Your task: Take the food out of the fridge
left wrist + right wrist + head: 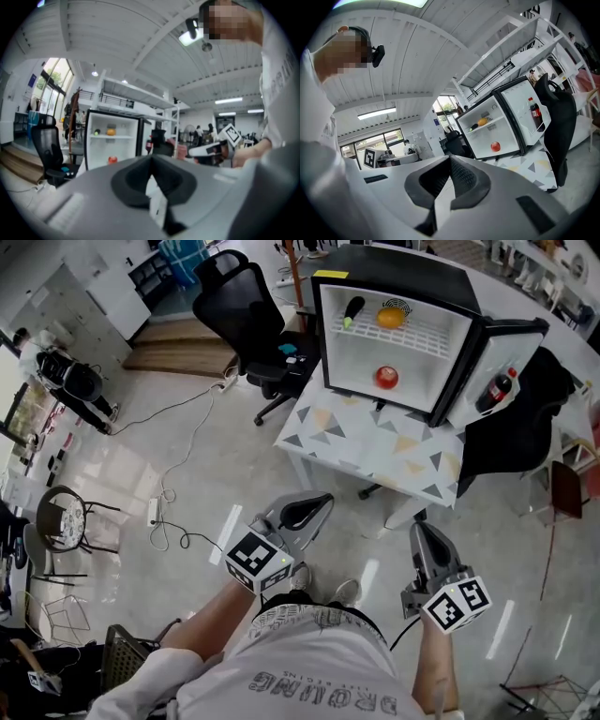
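A small white fridge (361,357) stands open on a low table (375,442) ahead of me. Its upper shelf holds a dark eggplant (352,310) and an orange (391,317). A red tomato-like fruit (386,378) lies on the fridge floor, and a cola bottle (497,390) stands in the door. My left gripper (314,507) and right gripper (424,532) are held low over the floor, well short of the table, both shut and empty. The left gripper view shows the orange (110,132) and red fruit (112,160) far beyond the shut jaws; the right gripper view shows them too, orange (483,121) and red fruit (495,146).
A black office chair (239,310) stands left of the table, and another dark chair (525,427) sits behind the open fridge door at the right. A cable with a power strip (153,512) trails over the floor at the left. Other people are in the room's far left corner.
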The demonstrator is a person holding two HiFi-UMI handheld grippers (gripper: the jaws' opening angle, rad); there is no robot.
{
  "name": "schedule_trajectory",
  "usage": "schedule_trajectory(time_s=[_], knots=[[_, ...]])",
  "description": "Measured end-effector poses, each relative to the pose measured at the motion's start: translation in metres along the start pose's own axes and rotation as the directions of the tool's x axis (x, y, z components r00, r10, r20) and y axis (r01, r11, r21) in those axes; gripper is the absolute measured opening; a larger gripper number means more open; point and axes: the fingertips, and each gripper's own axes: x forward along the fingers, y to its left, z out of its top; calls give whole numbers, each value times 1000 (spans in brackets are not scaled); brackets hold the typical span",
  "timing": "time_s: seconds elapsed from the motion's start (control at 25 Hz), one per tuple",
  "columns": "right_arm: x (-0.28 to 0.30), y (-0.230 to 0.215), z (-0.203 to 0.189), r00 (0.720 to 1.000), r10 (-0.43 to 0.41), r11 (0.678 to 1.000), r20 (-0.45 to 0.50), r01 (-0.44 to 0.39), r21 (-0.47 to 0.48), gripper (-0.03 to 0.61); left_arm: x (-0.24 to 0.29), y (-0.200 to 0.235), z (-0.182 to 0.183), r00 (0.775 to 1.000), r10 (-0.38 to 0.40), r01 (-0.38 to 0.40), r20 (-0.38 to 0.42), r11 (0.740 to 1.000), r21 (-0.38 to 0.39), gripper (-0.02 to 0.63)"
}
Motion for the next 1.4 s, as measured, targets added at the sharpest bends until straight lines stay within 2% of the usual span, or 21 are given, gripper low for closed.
schedule_trajectory(time_s=[0.36,0.72,1.4], knots=[[-14,-18,3,1000,23,1000,3,-23,6,-12,14,-21,-1,1000,5,-4,-5,1000,12,6],[-17,-28,6,1000,27,1000,8,-27,10,-12,22,-25,-4,1000,9,-9,-13,1000,14,6],[3,-41,14,1000,13,1000,10,-13,-15,-12,34,1,-7,1000,11,-11,3,1000,11,6]])
